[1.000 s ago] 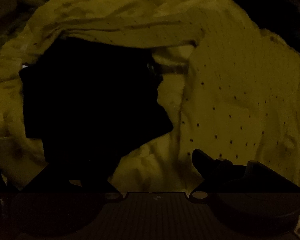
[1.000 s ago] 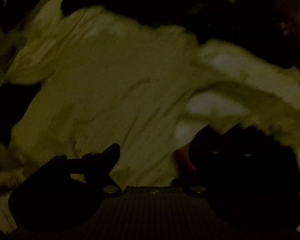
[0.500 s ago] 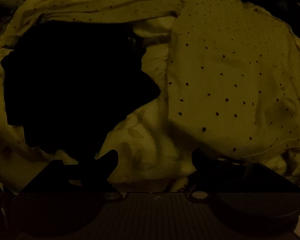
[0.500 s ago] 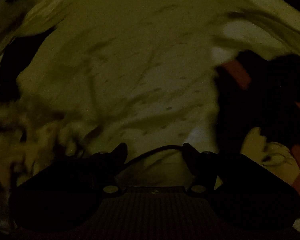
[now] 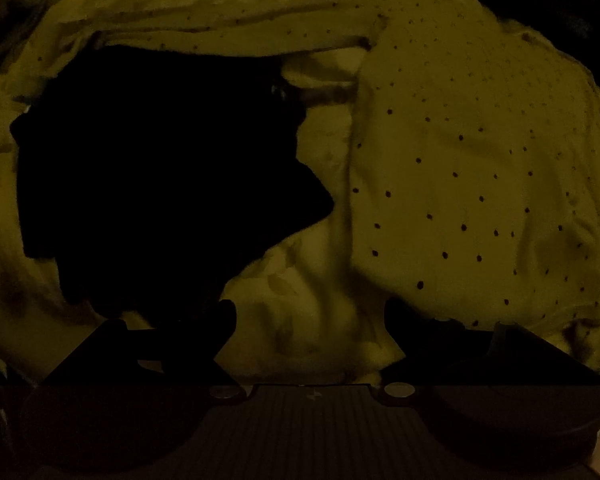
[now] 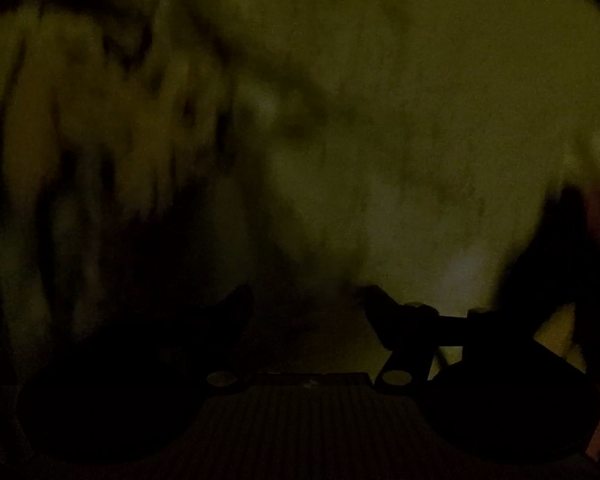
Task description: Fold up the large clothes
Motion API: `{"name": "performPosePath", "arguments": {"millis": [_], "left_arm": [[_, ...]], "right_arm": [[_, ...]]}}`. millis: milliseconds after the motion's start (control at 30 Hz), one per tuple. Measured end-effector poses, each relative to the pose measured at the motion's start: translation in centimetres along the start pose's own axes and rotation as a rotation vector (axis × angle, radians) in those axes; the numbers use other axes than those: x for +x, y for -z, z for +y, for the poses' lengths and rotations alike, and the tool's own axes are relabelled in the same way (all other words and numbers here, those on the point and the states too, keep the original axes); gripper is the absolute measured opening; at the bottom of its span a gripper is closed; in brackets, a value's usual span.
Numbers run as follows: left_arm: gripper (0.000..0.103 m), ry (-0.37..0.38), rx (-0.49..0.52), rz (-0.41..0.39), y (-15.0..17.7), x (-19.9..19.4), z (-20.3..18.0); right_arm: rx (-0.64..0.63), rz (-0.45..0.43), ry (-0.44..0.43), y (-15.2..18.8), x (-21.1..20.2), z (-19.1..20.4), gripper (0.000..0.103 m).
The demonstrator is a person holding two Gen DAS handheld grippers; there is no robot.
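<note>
Overall, lighting is very poor in both views and much detail is lost. In the left wrist view, a pale garment with small dark dots (image 5: 472, 184) lies spread on the right, its near hem just beyond the right fingertip. A band of the same dotted fabric runs across the top of the view. To the left lies a black cloth (image 5: 152, 176); it reads only as a solid dark shape, so its folds and edges cannot be made out, and its lower part merges with the left finger's outline. Both rest on crumpled light bedding with a faint leaf print (image 5: 296, 280), visible between them.

The left gripper (image 5: 310, 314) has its fingers spread apart, with bare bedding showing in the gap and nothing pinched.

The right wrist view is heavily blurred. Pale fabric (image 6: 380, 140) fills most of it, though whether it is the garment or the bedding cannot be told. The right gripper (image 6: 308, 304) also stands spread, tips apart. Whether cloth lies between them cannot be determined. A dark, indistinct shape (image 6: 572, 240) is cut off at the right edge.
</note>
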State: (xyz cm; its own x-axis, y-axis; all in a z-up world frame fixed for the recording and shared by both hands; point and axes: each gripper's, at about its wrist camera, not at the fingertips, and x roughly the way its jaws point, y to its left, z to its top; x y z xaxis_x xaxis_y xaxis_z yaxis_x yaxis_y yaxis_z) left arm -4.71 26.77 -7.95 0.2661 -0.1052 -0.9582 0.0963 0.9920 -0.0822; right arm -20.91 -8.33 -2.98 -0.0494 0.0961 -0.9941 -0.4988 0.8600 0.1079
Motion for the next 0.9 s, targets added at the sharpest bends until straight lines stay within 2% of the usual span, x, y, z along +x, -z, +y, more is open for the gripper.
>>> {"name": "performPosePath", "arguments": {"millis": [67,133,233,300,367,500,633,700,733,767,800,833,867,900], "left_arm": [[0.103,0.005,0.009,0.001,0.1,-0.1,0.1],[0.103,0.018,0.04,0.006,0.2,0.1,-0.1],[0.103,0.048,0.124,0.007,0.7,0.9,-1.2],[0.103,0.051,0.177,0.013,0.8,1.5,-2.0],[0.103,0.051,0.215,0.015,0.8,2.1,-2.9],[0.103,0.101,0.228,-0.012,0.1,2.6,-4.1],[0.103,0.109,0.213,0.022,-0.4,4.1,-4.5],[0.094,0.115,0.168,0.033,-0.7,4.7,-4.1],[0.086,0.134,0.136,0.041,-0.8,4.7,-3.8],[0.071,0.154,0.103,0.048,-0.9,4.7,-3.6],[0.063,0.172,0.081,0.051,-1.0,4.5,-3.4],[0.049,0.181,0.075,0.051,-0.9,4.3,-3.3],[0.038,0.19,0.069,0.05,-0.9,3.9,-3.2],[0.035,0.206,0.049,0.046,-0.9,3.3,-2.9]], "right_arm": [[0.089,0.08,-0.02,4.3,-0.1,-1.1,0.068],[0.173,0.108,-0.007,8.7,-0.8,-1.7,0.068],[0.3,0.064,0.026,13.8,-2.9,-1.4,0.068],[0.361,-0.004,0.087,14.5,-4.0,-0.8,0.068],[0.427,-0.097,0.132,13.4,-4.7,-0.7,0.069],[0.517,-0.259,0.123,8.1,-4.7,-1.6,0.069],[0.592,-0.324,0.082,3.7,-3.3,-3.8,0.069],[0.68,-0.322,0.041,2.4,-1.8,-5.7,0.068],[0.728,-0.309,0.009,1.8,-0.8,-6.4,0.067],[0.78,-0.285,-0.032,1.3,0.2,-7.1,0.065],[0.825,-0.26,-0.079,0.7,1.1,-7.6,0.057],[0.843,-0.249,-0.112,0.3,1.5,-7.8,0.036],[0.842,-0.229,-0.131,-0.2,1.9,-7.7,0.02],[0.82,-0.198,-0.152,-0.6,2.3,-7.4,0.007]]}}
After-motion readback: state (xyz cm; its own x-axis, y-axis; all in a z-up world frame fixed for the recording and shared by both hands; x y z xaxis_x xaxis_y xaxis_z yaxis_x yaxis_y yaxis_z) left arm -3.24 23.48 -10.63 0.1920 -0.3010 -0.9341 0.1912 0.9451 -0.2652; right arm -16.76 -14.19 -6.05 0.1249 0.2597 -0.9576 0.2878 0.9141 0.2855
